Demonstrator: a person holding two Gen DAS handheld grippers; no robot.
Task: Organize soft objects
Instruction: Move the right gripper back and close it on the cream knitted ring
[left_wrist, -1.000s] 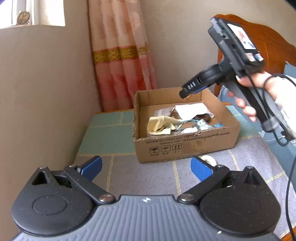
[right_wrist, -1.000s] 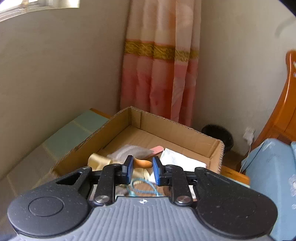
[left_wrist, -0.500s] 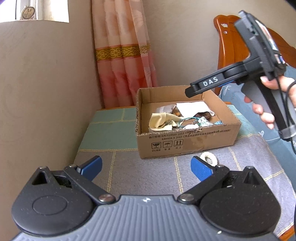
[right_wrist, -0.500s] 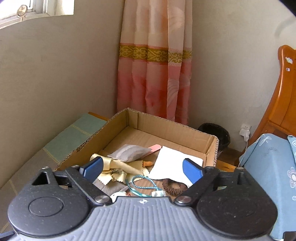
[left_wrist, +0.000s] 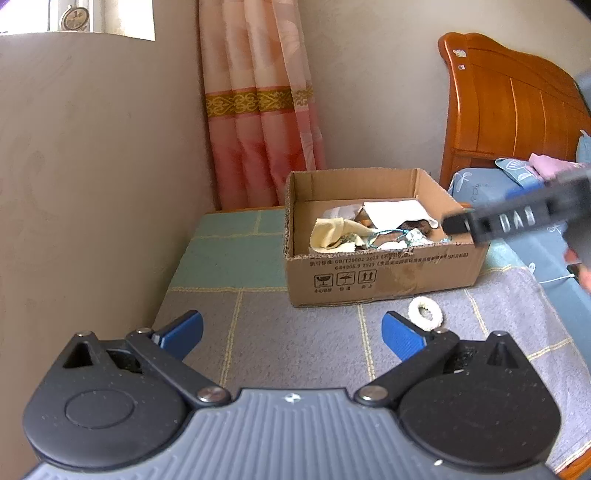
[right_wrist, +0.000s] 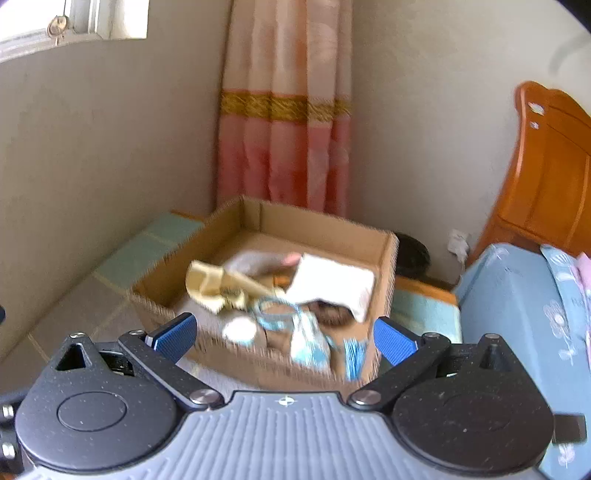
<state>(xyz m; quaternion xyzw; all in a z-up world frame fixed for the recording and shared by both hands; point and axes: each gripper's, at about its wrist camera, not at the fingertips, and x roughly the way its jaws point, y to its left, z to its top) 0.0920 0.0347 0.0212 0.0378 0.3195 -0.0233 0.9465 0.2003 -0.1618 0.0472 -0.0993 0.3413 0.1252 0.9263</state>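
A cardboard box (left_wrist: 380, 275) stands on a checked grey and green cloth (left_wrist: 295, 339). It holds a yellow cloth (left_wrist: 332, 232), a white cloth (left_wrist: 397, 210), a teal cord and other soft bits. A white fluffy hair ring (left_wrist: 424, 313) lies on the cloth just in front of the box. My left gripper (left_wrist: 291, 334) is open and empty, low over the cloth, short of the ring. My right gripper (right_wrist: 282, 338) is open and empty, held near the box's (right_wrist: 317, 229) near wall; it shows blurred at the right of the left wrist view (left_wrist: 517, 219).
A beige wall runs along the left. A pink curtain (left_wrist: 258, 122) hangs behind the box. A wooden headboard (left_wrist: 509, 110) and blue bedding (right_wrist: 517, 314) are on the right. A black bin (right_wrist: 412, 254) stands on the floor behind the box.
My right gripper opened, let go of what it held over the box, and drew back and to the right. My left gripper pulled back a little; the hair ring came into view.
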